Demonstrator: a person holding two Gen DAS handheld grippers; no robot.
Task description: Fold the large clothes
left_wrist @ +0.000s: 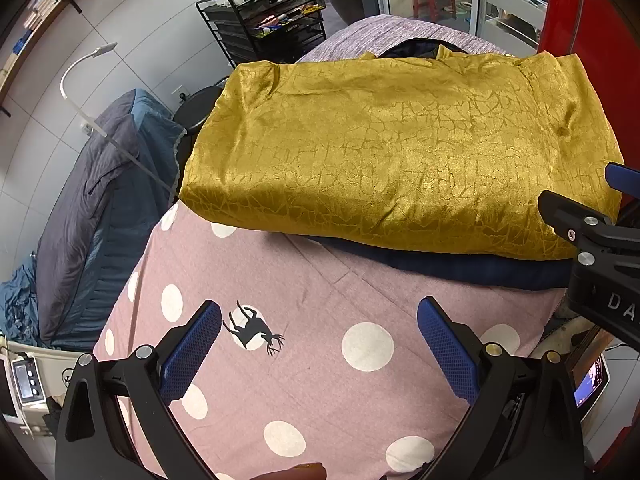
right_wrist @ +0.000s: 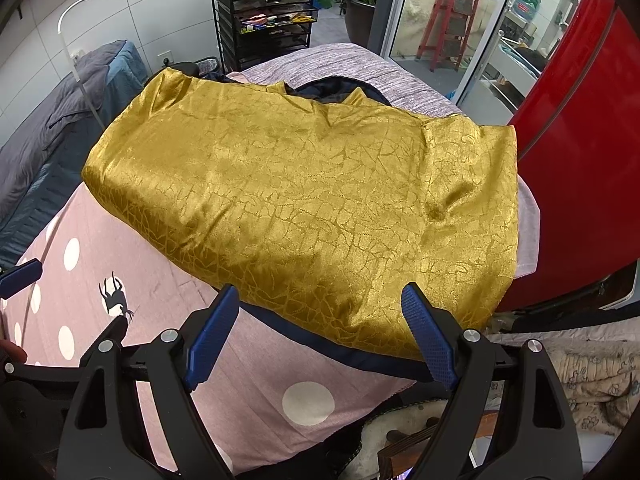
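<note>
Both our grippers, left gripper [left_wrist: 319, 344] and right gripper [right_wrist: 320, 330], hang with jaws released and empty over the polka-dot bed cover [left_wrist: 320, 400]. Beyond them, on the bed's far half, the gold garment [left_wrist: 400, 148] lies flat, apparently folded once; further folds probably remain.

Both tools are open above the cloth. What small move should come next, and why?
Probably lower the right tool onto the near edge of the yellow garment and close on it. That edge lies just between its open fingers, while the left tool hangs over bare pink polka-dot sheet.
</note>
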